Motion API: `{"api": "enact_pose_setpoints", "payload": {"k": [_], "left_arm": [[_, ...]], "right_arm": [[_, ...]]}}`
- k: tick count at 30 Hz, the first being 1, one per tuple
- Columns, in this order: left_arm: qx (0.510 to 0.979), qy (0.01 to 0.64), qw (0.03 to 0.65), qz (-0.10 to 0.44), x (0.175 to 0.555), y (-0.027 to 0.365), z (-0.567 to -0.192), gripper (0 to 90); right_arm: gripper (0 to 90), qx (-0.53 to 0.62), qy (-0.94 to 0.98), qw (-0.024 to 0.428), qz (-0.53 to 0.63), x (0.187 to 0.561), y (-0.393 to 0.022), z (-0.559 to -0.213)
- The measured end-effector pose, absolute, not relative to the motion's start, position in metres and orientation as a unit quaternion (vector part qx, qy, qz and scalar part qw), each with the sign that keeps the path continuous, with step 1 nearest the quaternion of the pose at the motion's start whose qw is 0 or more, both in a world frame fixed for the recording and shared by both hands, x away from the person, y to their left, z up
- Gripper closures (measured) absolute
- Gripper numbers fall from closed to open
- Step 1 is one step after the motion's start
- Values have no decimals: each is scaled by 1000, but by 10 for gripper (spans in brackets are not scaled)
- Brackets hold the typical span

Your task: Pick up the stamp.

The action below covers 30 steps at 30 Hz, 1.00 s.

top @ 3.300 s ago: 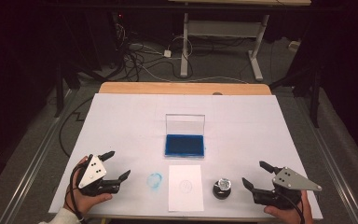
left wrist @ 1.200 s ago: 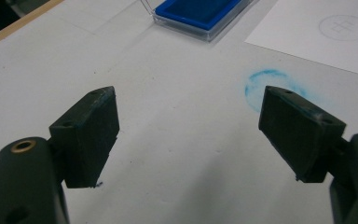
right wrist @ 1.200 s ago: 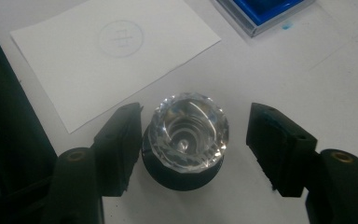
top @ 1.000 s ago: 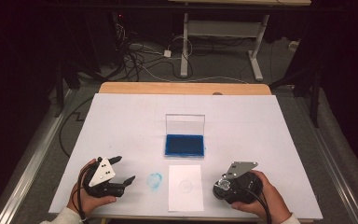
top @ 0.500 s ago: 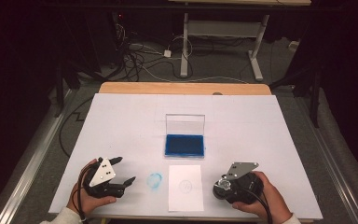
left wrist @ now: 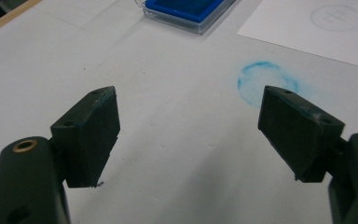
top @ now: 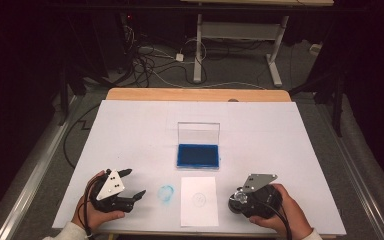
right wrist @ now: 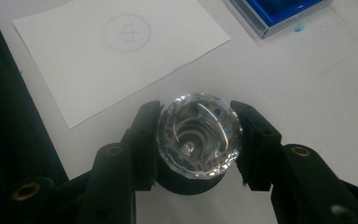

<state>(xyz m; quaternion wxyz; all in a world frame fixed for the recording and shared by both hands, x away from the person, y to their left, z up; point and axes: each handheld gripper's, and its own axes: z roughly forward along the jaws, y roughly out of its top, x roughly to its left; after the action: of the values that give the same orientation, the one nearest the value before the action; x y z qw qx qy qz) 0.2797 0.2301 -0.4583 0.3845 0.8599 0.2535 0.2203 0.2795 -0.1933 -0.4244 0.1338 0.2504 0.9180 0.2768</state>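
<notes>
Since the earliest frame the right gripper (top: pixel 241 200) had come in from the table's right edge to the stamp (right wrist: pixel 199 135); its jaws had just been closing and clamped the stamp's faceted clear knob, just right of the paper sheet (top: pixel 198 200). Left gripper (top: pixel 131 184) rested near a blue ring smudge (left wrist: pixel 266 81), jaws apart, holding nothing. Ink pad (top: pixel 198 155) lay beyond the sheet.

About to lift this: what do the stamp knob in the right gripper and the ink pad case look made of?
Stamp knob: clear faceted glass or acrylic, glossy, light glinting off its cuts, on a black base. Ink pad case: clear rigid plastic, probably; the upright lid is see-through.
</notes>
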Motion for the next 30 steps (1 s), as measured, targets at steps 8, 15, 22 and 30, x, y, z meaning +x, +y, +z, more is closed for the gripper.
{"api": "enact_pose_setpoints", "payload": {"k": [8, 15, 22, 30], "left_arm": [[861, 253, 383, 219, 280, 230, -459, 199], [861, 253, 382, 218, 280, 230, -459, 199], [861, 253, 383, 218, 280, 230, -458, 199], [860, 254, 384, 219, 280, 229, -458, 199]], "right_arm": [[556, 248, 918, 134, 279, 279, -194, -423], [567, 239, 921, 143, 272, 277, -192, -422], [569, 230, 924, 143, 270, 277, -192, -422], [570, 242, 914, 155, 287, 284, -195, -416]]}}
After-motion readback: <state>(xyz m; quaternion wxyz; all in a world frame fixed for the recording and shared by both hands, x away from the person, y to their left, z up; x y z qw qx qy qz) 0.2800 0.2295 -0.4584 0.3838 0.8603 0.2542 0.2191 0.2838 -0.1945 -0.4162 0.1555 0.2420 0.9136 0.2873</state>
